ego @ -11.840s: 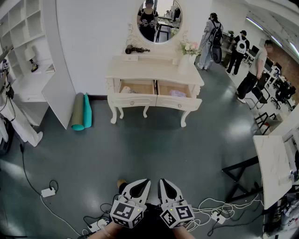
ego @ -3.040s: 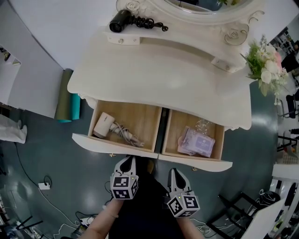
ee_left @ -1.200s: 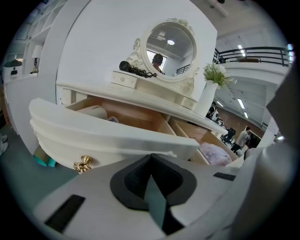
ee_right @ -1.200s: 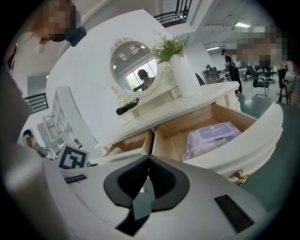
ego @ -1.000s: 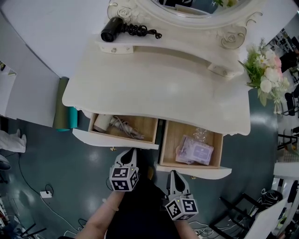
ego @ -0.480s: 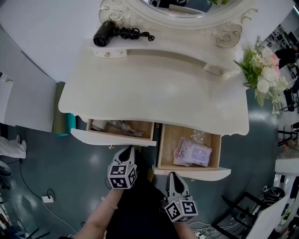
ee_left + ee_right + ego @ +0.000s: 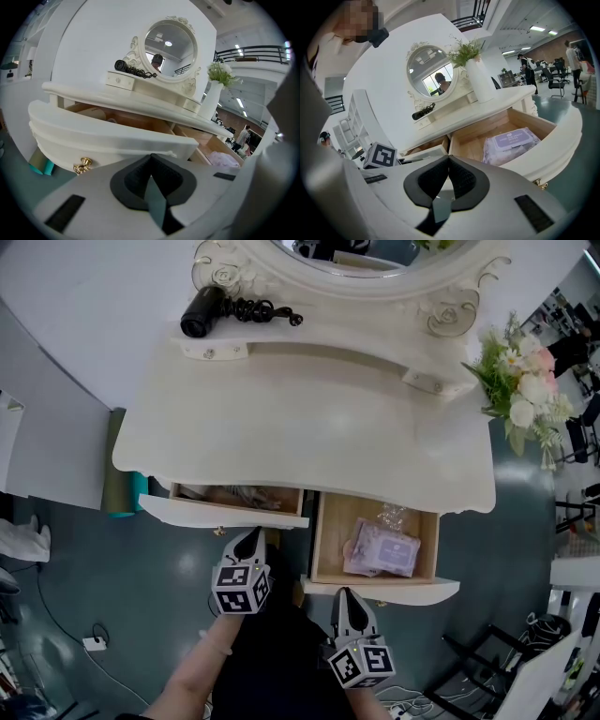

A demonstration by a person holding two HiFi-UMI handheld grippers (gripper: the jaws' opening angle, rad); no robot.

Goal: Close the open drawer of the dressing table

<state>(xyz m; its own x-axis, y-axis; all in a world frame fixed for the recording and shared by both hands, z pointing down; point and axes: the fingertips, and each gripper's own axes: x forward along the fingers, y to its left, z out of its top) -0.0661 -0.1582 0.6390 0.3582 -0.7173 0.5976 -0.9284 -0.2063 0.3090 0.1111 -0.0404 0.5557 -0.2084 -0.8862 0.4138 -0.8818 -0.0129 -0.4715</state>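
At the front of the cream dressing table (image 7: 309, 442), two drawers sit side by side under the tabletop. The left drawer (image 7: 220, 510) is nearly in, with only a thin strip of its wooden inside showing, while the right drawer (image 7: 380, 589) stands pulled well out with a purple pack of wipes (image 7: 382, 547) lying flat on its floor. The left gripper (image 7: 249, 534) has its jaws pressed together with nothing between them, and its tips are right up against the left drawer's white front panel, a little to the right of the brass knob (image 7: 82, 164) (whether they actually touch the panel cannot be told). The right gripper (image 7: 345, 594) also has its jaws pressed together and holds nothing; it sits just in front of the right drawer's front panel, near the middle. On the raised shelf at the back of the table lies a black hair dryer (image 7: 202, 313) with a coiled cord, and a vase of flowers (image 7: 525, 371) stands at the table's right end.
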